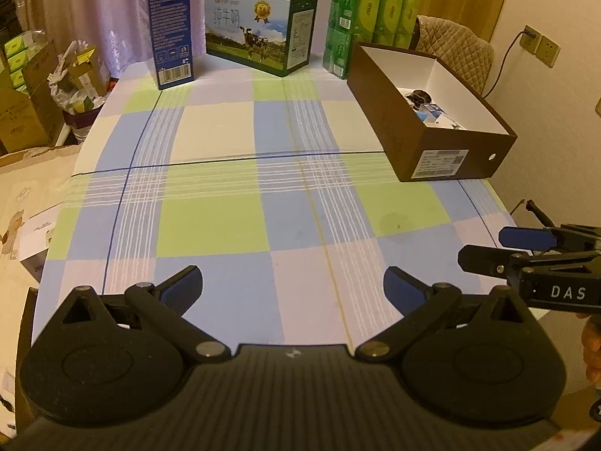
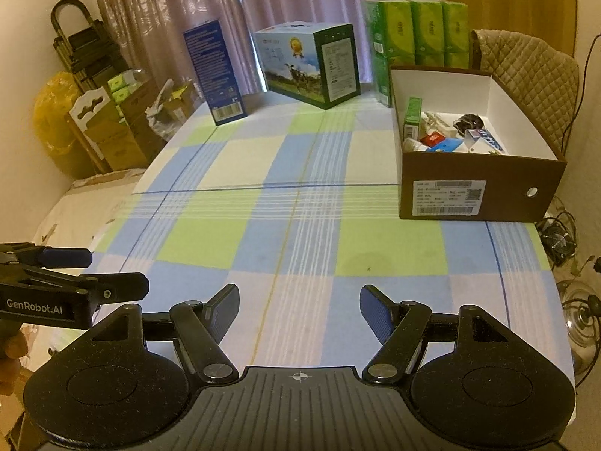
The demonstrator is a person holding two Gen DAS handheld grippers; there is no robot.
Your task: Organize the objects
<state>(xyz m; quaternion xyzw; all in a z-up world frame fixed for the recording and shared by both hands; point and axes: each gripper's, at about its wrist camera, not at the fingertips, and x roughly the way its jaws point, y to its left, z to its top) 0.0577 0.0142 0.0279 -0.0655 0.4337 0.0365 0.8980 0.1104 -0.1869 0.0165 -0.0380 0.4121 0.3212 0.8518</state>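
Note:
A brown shoebox (image 1: pixel 443 150) (image 2: pixel 484 184) with a white inside stands at the table's right side. It holds several small items: a green carton (image 2: pixel 412 115), a red packet (image 2: pixel 432 139), a dark object (image 2: pixel 467 120) and a blue-white tube (image 2: pixel 484 138). My left gripper (image 1: pixel 293 285) hovers open over the near checked cloth, nothing between its fingers. My right gripper (image 2: pixel 299 306) is also open and empty, well short of the shoebox. Each gripper shows at the edge of the other's view, the right gripper (image 1: pixel 484 248) and the left gripper (image 2: pixel 112 270).
At the table's far edge stand a tall blue carton (image 1: pixel 171 26) (image 2: pixel 216 71), a milk box with a cow picture (image 1: pixel 259 30) (image 2: pixel 311 64) and green tissue packs (image 1: pixel 372 18) (image 2: pixel 417 34). A quilted chair (image 2: pixel 526 71) is behind the shoebox. Cardboard boxes (image 1: pixel 26 105) crowd the floor at left.

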